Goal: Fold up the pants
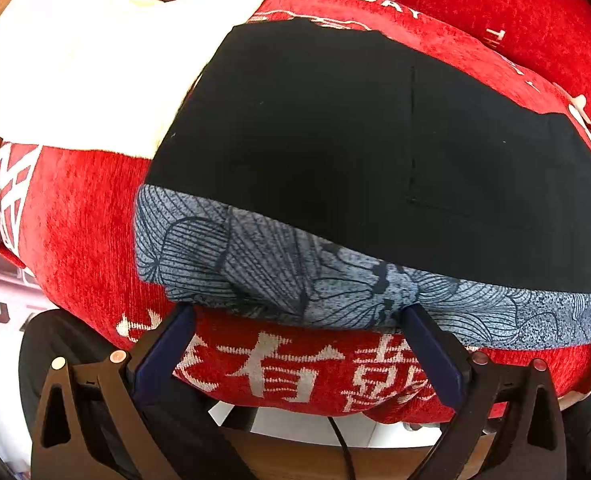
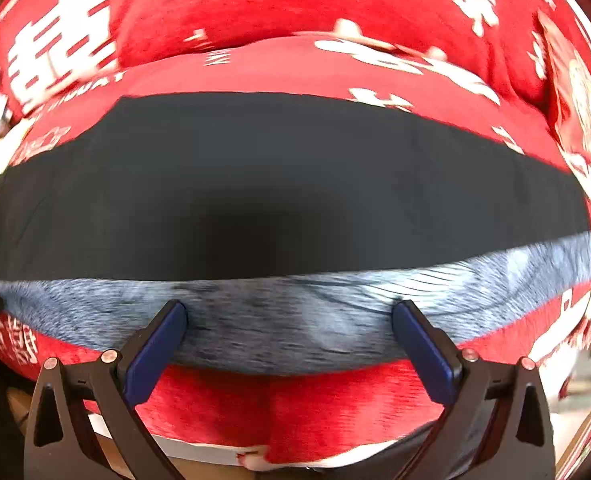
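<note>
Left gripper [image 1: 299, 316]: jaws spread wide, nothing between them; the tips sit at the near edge of the grey patterned band, touching or just short of it, I cannot tell which.
Right gripper [image 2: 289, 310]: jaws likewise spread wide and empty, tips at the same near edge further to the right; that view is motion-blurred.
Patterned band [image 1: 279, 276]: grey printed strip along the near side of the pants, lying directly ahead of both pairs of fingers.
Pants [image 1: 375, 152]: black, laid flat on the red cushion [image 1: 83, 240], just beyond the fingers; a stitched pocket outline shows towards the right.
Long axis: runs left to right across both views, square to the way the fingers point.
Which way they point: which end is waist and which is hem cannot be told.
Nearer hand: neither clearly; both stand equally close to the near edge.
Judged next move: pinch the near edge at both spots and carry it away to the far edge.
Far left: a white cloth [image 1: 75, 72] lies beside the pants.
</note>
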### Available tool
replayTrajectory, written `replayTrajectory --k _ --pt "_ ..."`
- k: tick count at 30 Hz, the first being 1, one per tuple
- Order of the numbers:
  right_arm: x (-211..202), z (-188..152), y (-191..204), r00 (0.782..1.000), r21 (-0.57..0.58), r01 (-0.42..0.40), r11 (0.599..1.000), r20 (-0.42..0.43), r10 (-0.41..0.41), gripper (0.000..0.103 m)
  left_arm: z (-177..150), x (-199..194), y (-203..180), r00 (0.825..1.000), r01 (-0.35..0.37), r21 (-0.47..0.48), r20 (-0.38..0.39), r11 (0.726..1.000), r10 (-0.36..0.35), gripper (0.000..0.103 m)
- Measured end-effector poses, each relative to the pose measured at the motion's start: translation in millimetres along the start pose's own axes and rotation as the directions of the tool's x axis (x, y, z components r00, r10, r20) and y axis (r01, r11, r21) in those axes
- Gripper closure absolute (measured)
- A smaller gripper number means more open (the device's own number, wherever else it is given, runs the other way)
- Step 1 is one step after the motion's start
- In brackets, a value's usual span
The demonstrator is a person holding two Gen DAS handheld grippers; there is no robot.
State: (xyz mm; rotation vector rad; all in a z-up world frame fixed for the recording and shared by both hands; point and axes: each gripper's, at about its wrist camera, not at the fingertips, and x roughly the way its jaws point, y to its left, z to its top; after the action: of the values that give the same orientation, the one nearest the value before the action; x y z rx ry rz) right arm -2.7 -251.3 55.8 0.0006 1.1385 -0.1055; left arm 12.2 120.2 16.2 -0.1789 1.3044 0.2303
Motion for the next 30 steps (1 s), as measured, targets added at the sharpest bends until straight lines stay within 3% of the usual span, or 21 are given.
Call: replayTrajectory --k 8,13,18,21,22,24,28,30 --pt "3.4 2.9 -93.0 0.999 0.202 0.047 0.978 -0.02 -0.044 0.0 2.3 4.5 11.6 1.0 0.005 -0.037 -0.025 0.999 -0.006 0.0" --pt "7.5 6.0 -143.8 0.996 0.25 0.091 0.964 -0.03 -0.087 0.0 2.2 4.9 23.6 0.999 0.019 -0.077 -0.05 0.997 -0.023 0.0" --pt "12.9 5.8 -190.1 0.999 0.32 0.026 0.947 -0.026 -0.018 0.0 3.0 -0.9 37.5 0.998 -0.021 -0.076 -0.054 0.997 0.017 0.0" --pt "8.2 5.4 -216.4 0.995 0.388 0.099 0.916 -0.044 -0.089 0.0 2.2 -22.8 36.6 0.999 -0.036 -0.049 -0.025 0.998 0.035 0.0" --pt "-0.2 4.5 -222.4 0.988 0.421 0.153 0.894 -0.047 -0.147 0.0 2.3 -35.9 31.9 1.0 -0.025 -0.022 0.003 0.999 0.025 0.0" --pt "-12.6 6.1 -222.0 0.982 0.426 0.176 0.887 -0.009 -0.19 0.0 6.5 -55.9 16.0 0.999 -0.002 0.026 0.044 1.0 0.001 0.0" --pt "-14.7 25.8 -186.0 0.981 0.322 0.16 0.933 0.053 -0.187 0.0 41.8 -79.2 -47.6 0.991 0.071 0.134 0.1 0.988 -0.084 0.0" --pt "-8.7 32.6 -168.7 0.984 0.289 0.146 0.946 0.053 -0.168 0.0 67.7 -76.8 -98.5 0.987 0.094 0.208 0.112 0.974 -0.119 0.0"
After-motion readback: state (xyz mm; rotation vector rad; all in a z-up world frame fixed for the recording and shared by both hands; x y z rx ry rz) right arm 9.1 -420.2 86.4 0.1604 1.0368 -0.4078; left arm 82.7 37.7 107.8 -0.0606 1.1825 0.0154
